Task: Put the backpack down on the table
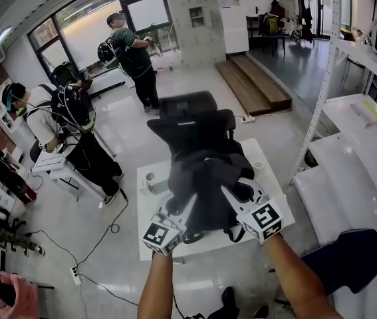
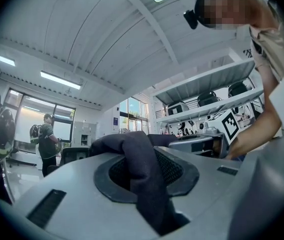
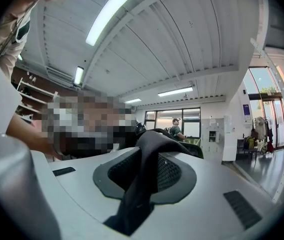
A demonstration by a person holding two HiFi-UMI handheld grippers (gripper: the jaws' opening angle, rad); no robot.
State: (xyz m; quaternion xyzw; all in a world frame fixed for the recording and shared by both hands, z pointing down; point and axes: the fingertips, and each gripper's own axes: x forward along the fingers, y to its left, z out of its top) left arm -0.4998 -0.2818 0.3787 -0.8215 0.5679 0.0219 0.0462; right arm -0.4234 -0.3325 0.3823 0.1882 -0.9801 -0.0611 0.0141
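Note:
A black backpack (image 1: 201, 171) rests on the small white table (image 1: 271, 185), its top toward a black office chair (image 1: 195, 115). My left gripper (image 1: 185, 210) and right gripper (image 1: 231, 195) reach level into its near side, one at each shoulder strap. In the left gripper view a dark strap (image 2: 142, 169) lies across one jaw's black pad (image 2: 179, 171), and the other jaw stands off it at the right edge. In the right gripper view the other strap (image 3: 147, 169) crosses the pad (image 3: 174, 174) and runs down between the jaws, pinched there.
A cup (image 1: 150, 178) stands on the table's left side, another (image 1: 259, 168) at its far right corner. White shelving (image 1: 348, 118) runs along the right. Two people (image 1: 75, 135) (image 1: 135, 58) stand at the left, with cables (image 1: 102, 241) on the floor.

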